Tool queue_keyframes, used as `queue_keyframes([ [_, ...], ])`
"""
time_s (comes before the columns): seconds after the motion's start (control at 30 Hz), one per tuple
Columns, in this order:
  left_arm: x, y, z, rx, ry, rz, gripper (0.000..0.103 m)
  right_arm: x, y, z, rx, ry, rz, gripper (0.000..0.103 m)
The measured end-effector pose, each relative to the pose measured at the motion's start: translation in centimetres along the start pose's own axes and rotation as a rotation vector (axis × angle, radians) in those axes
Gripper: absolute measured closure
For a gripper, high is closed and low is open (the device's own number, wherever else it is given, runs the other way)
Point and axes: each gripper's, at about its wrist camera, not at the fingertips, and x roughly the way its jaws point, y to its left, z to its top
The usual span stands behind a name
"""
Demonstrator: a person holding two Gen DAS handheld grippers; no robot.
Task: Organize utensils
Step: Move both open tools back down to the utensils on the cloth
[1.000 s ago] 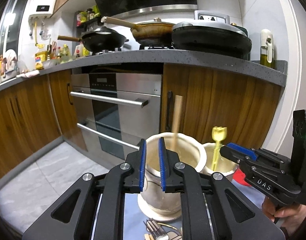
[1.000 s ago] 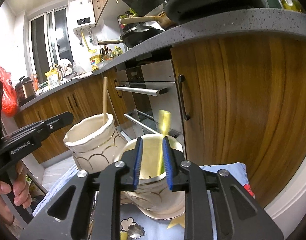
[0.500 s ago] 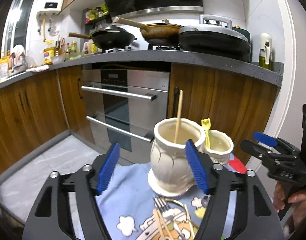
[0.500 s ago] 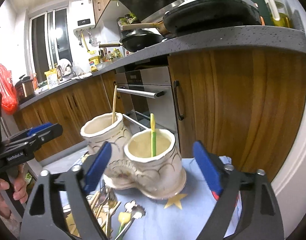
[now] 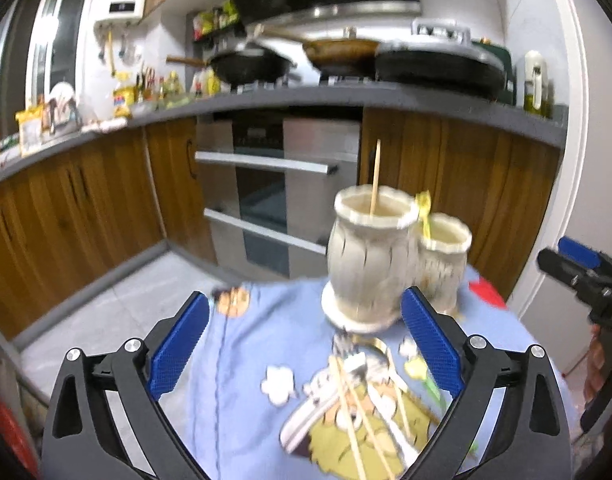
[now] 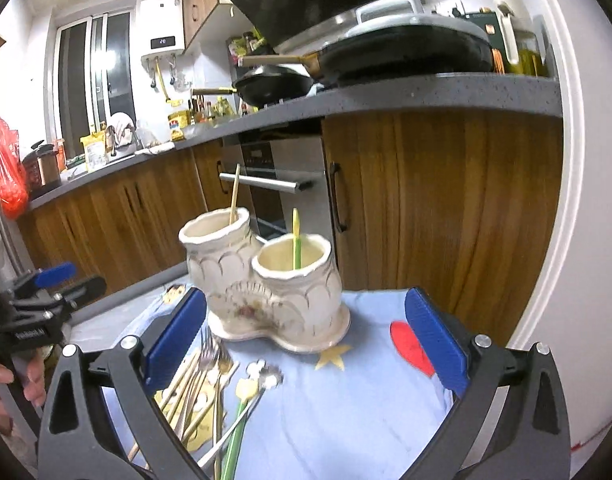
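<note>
A cream ceramic double utensil holder (image 5: pixel 369 264) (image 6: pixel 266 280) stands at the far side of a blue cartoon cloth (image 5: pixel 246 360) (image 6: pixel 365 400). A wooden chopstick (image 5: pixel 375 176) (image 6: pixel 234 194) stands in its taller pot. A yellow-green utensil (image 5: pixel 423 210) (image 6: pixel 295 240) stands in the lower pot. Loose forks, spoons and chopsticks (image 5: pixel 357 388) (image 6: pixel 198 380) lie on the cloth in front. My left gripper (image 5: pixel 305 296) and right gripper (image 6: pixel 306 294) hover short of the holder. The jaws of both are opening wide, with nothing between them.
Behind the table are a steel oven (image 5: pixel 266 184), wooden cabinets (image 6: pixel 445 208) and a grey counter (image 6: pixel 425 92) carrying pans. The cloth's left edge drops to a grey floor (image 5: pixel 118 300). A hand holds the other gripper at each view's side.
Both grippers went from nearly shut over the pots to wide open and drew back from the holder. The chopstick and the yellow-green utensil stayed in their pots.
</note>
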Motion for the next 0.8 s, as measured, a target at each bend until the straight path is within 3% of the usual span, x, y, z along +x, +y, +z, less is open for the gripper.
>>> queue_keyframes([
  [0.2, 1.0, 0.4, -3.2, 0.022, 0.104, 0.042, 0.007, 0.8, 0.8, -2.5, -0.051, 0.105, -0.002, 0.005],
  [0.53, 3.1, -0.2, -6.8, 0.033, 0.257, 0.030, 0.007, 2.8, 1.6, -6.0, -0.093, 0.256, -0.015, 0.005],
  [0.67, 3.9, -0.9, -7.7, 0.055, 0.306, 0.021, 0.010, 3.6, 1.4, -6.7, -0.086, 0.310, -0.030, 0.005],
  [0.8, 4.8, -1.4, -8.4, 0.066, 0.356, 0.009, 0.021, 4.4, 1.3, -7.3, -0.065, 0.368, -0.024, 0.005],
])
